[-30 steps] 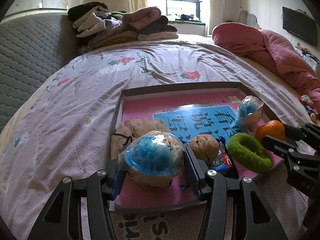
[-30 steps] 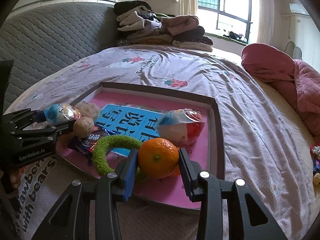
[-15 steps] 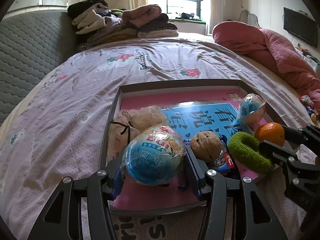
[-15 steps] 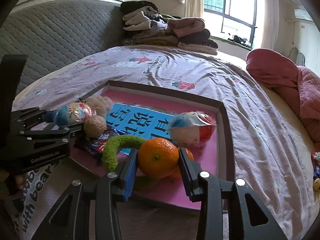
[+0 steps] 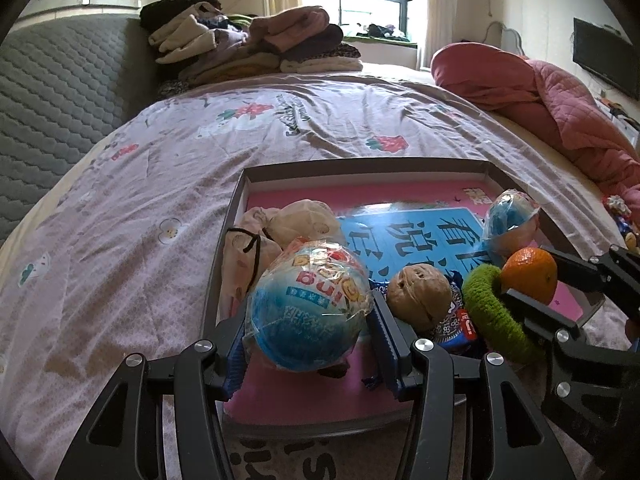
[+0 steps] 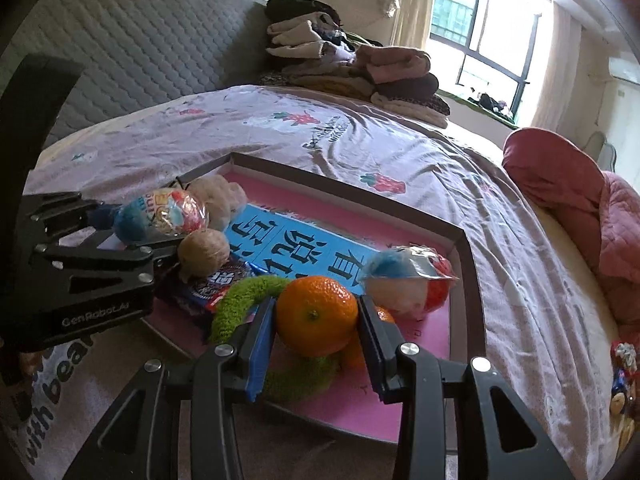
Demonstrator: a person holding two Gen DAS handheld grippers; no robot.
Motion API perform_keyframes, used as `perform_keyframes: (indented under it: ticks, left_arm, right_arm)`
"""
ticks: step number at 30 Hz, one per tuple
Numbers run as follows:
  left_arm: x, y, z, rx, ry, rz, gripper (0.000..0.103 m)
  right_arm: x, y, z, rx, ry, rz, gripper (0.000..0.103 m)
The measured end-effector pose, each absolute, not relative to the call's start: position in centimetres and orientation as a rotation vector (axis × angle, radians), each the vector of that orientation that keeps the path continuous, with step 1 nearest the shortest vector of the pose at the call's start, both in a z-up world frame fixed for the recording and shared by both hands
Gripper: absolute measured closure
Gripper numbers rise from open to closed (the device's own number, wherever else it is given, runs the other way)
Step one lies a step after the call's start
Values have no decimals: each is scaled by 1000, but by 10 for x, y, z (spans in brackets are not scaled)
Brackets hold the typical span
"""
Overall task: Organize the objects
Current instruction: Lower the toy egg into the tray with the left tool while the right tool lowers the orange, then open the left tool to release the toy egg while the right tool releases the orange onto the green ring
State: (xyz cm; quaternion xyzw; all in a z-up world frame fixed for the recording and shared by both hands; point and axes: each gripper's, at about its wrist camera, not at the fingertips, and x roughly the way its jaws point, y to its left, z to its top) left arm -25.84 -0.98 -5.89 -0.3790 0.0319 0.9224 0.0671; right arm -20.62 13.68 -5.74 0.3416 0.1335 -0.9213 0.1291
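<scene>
My left gripper is shut on a blue wrapped toy ball and holds it above the near left corner of a pink-lined tray; it also shows in the right wrist view. My right gripper is shut on an orange, held above the tray's near edge; the orange also shows in the left wrist view. In the tray lie a walnut, a green scrunchie, a second wrapped ball, a snack packet and a beige pouch.
The tray lies on a bed with a mauve printed sheet. Folded clothes are stacked at the far end. A pink quilt lies at the right. A grey padded headboard runs along the left. Small wrapped items lie at the right edge.
Both grippers have lifted their loads a little: the blue ball has risen off the tray floor and turned, and the orange has risen above the scrunchie. The left gripper shows closer in the right view.
</scene>
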Motion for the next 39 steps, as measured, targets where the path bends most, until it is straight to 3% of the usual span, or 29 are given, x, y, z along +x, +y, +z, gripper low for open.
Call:
perform_keyframes:
  ticks: [15, 39]
  left_arm:
    - [-248, -11, -54, -1150, 127, 2779, 47]
    - [-228, -9, -26, -1120, 104, 2796, 36]
  right_arm:
    - [-204, 138, -57, 1043, 366, -2661, 62]
    - [-193, 153, -25, 992, 299, -2723, 54]
